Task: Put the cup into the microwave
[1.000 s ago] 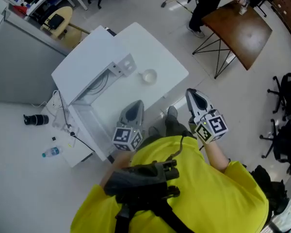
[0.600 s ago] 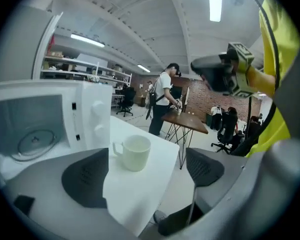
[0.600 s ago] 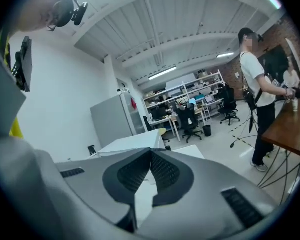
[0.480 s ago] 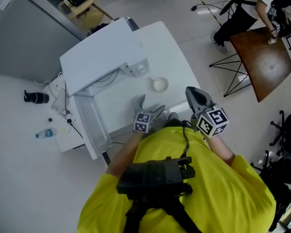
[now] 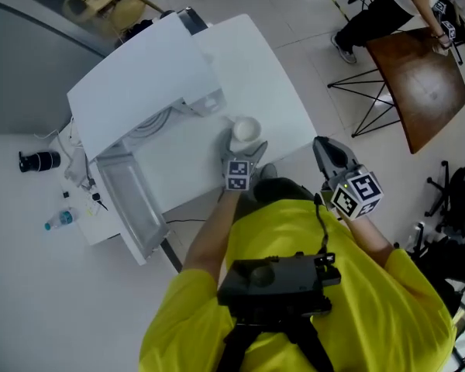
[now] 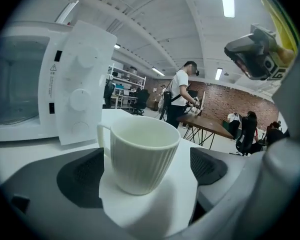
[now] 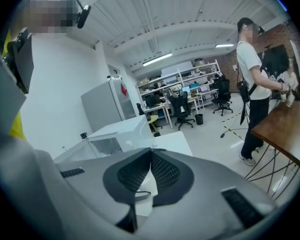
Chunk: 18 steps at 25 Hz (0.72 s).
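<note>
A white ribbed cup [image 5: 246, 129] stands on the white table [image 5: 283, 99], right of the white microwave [image 5: 139, 84], whose door [image 5: 129, 200] hangs open. My left gripper [image 5: 246, 145] reaches around the cup [image 6: 140, 154]; its jaws are opening, with the cup between them and a gap at each pad [image 6: 82, 176]. The handle points left toward the microwave's control panel [image 6: 82, 94]. My right gripper [image 5: 325, 144] hovers past the table's near right corner, its jaws [image 7: 151, 156] shut on nothing.
A brown table [image 5: 418, 76] with a person [image 5: 380, 6] beside it stands at the far right. A water bottle [image 5: 58, 222] and a dark object [image 5: 31, 161] lie on the floor at left. Office chairs [image 5: 457, 208] stand at the right edge.
My left gripper has moved forward and down to the cup and its jaws have opened around it. The right gripper has shifted a little to the right.
</note>
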Each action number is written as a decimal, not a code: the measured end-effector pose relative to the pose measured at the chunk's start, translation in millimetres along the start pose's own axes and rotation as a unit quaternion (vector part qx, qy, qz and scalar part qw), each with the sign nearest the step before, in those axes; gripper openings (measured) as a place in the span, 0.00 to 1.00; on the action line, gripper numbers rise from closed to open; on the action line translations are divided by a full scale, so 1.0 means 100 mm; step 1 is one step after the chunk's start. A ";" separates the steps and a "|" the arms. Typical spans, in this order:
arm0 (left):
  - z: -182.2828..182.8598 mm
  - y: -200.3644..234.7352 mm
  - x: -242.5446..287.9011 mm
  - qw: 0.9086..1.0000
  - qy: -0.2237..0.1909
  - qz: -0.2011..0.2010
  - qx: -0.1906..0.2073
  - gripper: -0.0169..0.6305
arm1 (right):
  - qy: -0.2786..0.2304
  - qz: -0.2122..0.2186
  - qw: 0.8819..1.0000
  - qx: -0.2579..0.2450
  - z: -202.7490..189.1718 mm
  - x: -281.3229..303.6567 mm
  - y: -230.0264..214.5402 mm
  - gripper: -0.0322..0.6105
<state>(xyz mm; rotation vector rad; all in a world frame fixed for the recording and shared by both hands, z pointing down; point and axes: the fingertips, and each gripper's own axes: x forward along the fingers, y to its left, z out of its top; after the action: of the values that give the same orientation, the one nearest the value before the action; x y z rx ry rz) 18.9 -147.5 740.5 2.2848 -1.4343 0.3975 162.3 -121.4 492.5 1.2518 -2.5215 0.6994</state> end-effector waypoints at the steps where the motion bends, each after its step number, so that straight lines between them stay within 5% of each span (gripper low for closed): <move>1: 0.00 -0.01 0.06 1.000 0.000 -0.002 0.006 0.84 | 0.001 -0.001 1.000 0.001 0.00 0.03 -0.02 0.06; 12: 0.11 0.14 0.43 0.999 -0.010 0.040 0.026 0.77 | 0.015 0.004 1.000 -0.011 -0.06 0.17 -0.02 0.06; 18: 0.13 0.09 0.22 0.998 -0.012 0.061 0.005 0.76 | 0.016 0.002 1.000 -0.014 -0.07 0.12 -0.04 0.06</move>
<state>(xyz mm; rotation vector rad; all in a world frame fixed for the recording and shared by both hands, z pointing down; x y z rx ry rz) 20.3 -174.5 740.4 2.2221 -1.5930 0.4155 157.7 -128.0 504.5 1.2153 -2.4999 0.6764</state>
